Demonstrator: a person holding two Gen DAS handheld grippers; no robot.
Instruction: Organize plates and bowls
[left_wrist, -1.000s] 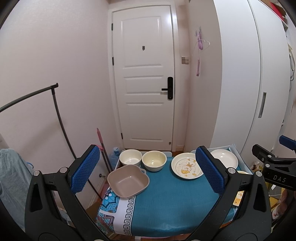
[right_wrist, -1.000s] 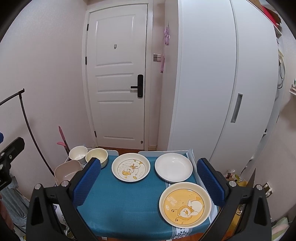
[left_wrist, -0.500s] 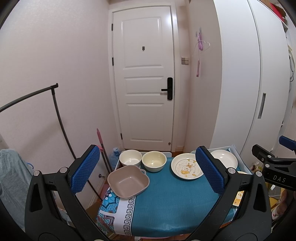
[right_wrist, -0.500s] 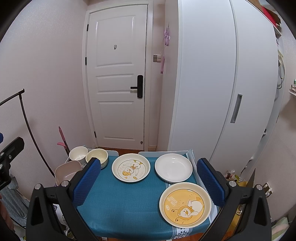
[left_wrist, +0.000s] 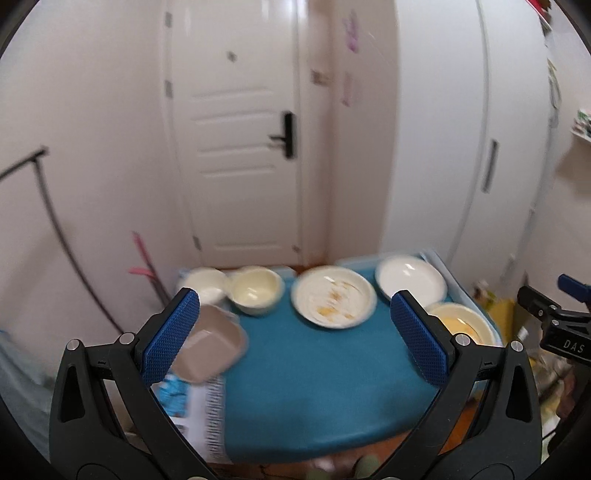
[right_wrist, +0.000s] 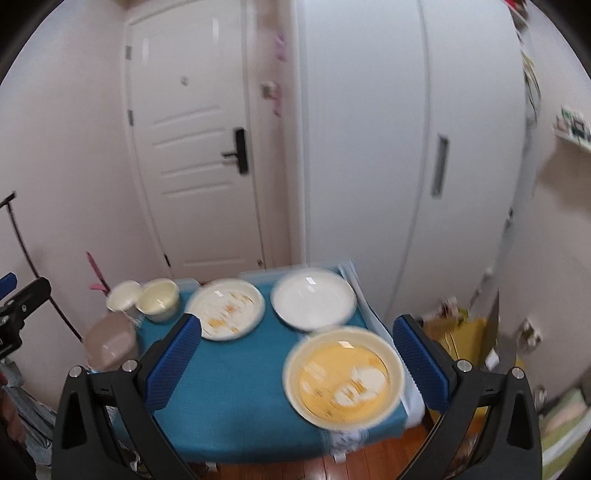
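Both the left gripper (left_wrist: 295, 332) and right gripper (right_wrist: 297, 360) hang spread wide and empty above the table (right_wrist: 236, 387). My worry: the yellow plate (right_wrist: 343, 378) sits at the near right edge, so a clumsy grab probably knocks it off.

A: What are the two tools made of?

B: Each, the left gripper (left_wrist: 295, 336) and the right gripper (right_wrist: 297, 358), has black plastic arms with triangular cut-outs, silver screws at the joints and blue, finely dimpled pads (left_wrist: 170, 336) on the jaws.

A: Any markings?

B: White letters "DAS" on the right one's black side, seen from the left camera.
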